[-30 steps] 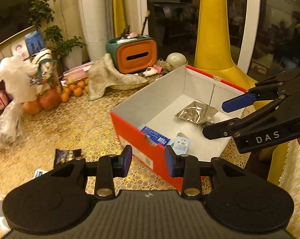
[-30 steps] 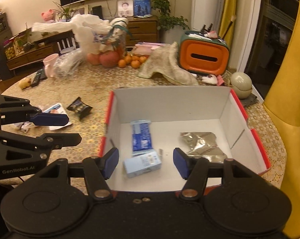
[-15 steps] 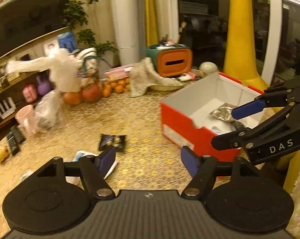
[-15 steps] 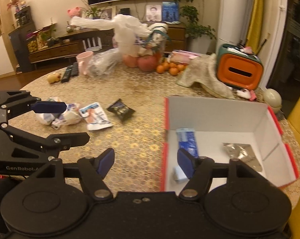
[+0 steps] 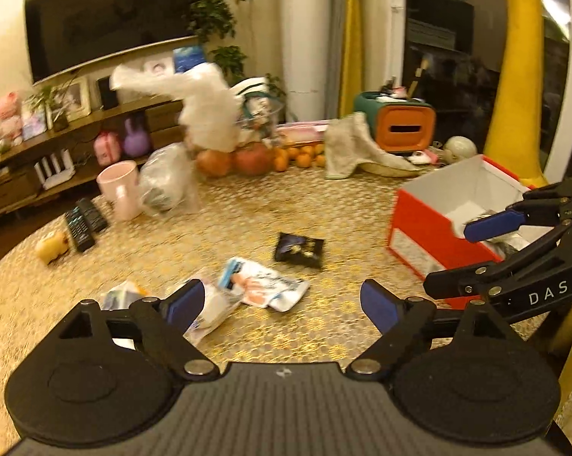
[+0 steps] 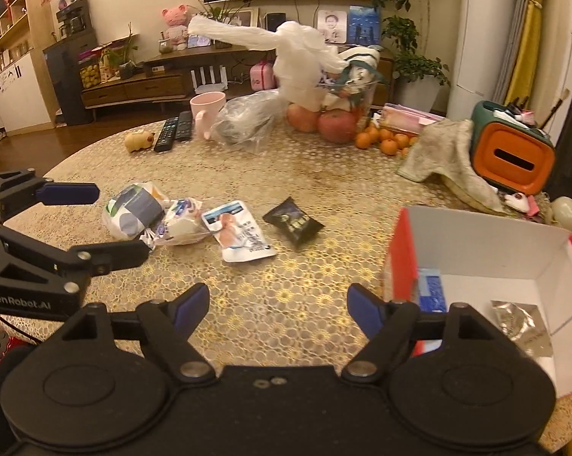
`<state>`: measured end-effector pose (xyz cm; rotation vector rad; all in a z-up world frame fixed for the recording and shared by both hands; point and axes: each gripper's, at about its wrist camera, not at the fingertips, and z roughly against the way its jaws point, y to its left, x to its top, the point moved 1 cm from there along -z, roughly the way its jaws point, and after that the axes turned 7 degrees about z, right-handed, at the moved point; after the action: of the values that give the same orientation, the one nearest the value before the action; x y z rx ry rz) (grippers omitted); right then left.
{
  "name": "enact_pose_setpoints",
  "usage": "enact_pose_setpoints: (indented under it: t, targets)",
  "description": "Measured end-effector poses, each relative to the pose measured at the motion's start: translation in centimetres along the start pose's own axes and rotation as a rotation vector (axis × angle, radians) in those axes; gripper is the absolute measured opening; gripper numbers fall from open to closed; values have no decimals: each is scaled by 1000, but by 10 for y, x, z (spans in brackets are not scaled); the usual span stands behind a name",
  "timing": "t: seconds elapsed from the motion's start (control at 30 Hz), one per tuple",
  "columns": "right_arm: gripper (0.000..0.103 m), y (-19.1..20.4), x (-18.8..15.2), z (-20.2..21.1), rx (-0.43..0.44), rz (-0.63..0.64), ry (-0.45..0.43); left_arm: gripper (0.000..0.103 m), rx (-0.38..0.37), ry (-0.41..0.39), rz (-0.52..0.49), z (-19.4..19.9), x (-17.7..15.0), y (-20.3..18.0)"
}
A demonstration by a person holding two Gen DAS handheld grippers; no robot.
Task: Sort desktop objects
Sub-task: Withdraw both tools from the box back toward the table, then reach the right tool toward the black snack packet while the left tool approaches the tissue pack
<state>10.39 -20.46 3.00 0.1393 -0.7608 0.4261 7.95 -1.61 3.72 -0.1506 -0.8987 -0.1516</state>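
Fingers of both the left gripper [image 5: 278, 306] and right gripper [image 6: 278, 306] just spread apart, empty, above the table [image 6: 286, 273].

A round table [image 6: 286, 174] is pretty much covered with stuff. Toward the right edge a box [image 6: 487, 243] is parked, with a carton [image 6: 432, 292] and a foil packet [image 6: 521, 323] lying inside it. Left of the box, a dark wrapper [image 6: 293, 222] is found on the cloth, then a pouch [image 6: 238, 233] just beside it, then 2 crumpled bags [image 6: 149, 214] further left, touching each other. Behind all that, 2 remotes [image 6: 173, 131] are laid side by side next to a mug [image 6: 206, 112]. Fruit [image 6: 381, 140] is piled at the back, and a towel [image 6: 445, 155] is draped against a tissue holder [image 6: 512, 154] behind the box.
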Motion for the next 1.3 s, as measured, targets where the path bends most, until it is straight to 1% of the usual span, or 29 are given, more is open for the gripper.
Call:
enact_pose_setpoints:
  t: [0.17, 0.2, 0.23, 0.27, 0.53, 0.73, 0.9, 1.0, 1.3]
  targets:
    - [79, 9, 10, -19, 1, 2, 9, 96, 35, 0, 27, -5, -2, 25]
    - [79, 10, 11, -23, 2, 2, 11, 98, 39, 4, 35, -7, -3, 30]
    - [79, 11, 13, -27, 2, 2, 15, 102, 44, 8, 43, -9, -3, 35]
    - [79, 11, 15, -31, 1, 3, 19, 103, 52, 8, 50, -11, -4, 39]
    - [80, 9, 30, -69, -14, 12, 52, 103, 85, 36, 107, -35, -11, 82]
    - [80, -2, 43, -106, -31, 0, 74, 103, 126, 30, 160, -52, -13, 116]
    - [80, -8, 49, -138, -34, -3, 99, 103, 144, 54, 195, -74, -16, 140]
    - [80, -12, 51, -155, -35, -8, 113, 103, 157, 80, 200, -89, -21, 149]
    - [79, -23, 57, -200, -55, -16, 153, 103, 179, 117, 206, -126, -28, 164]
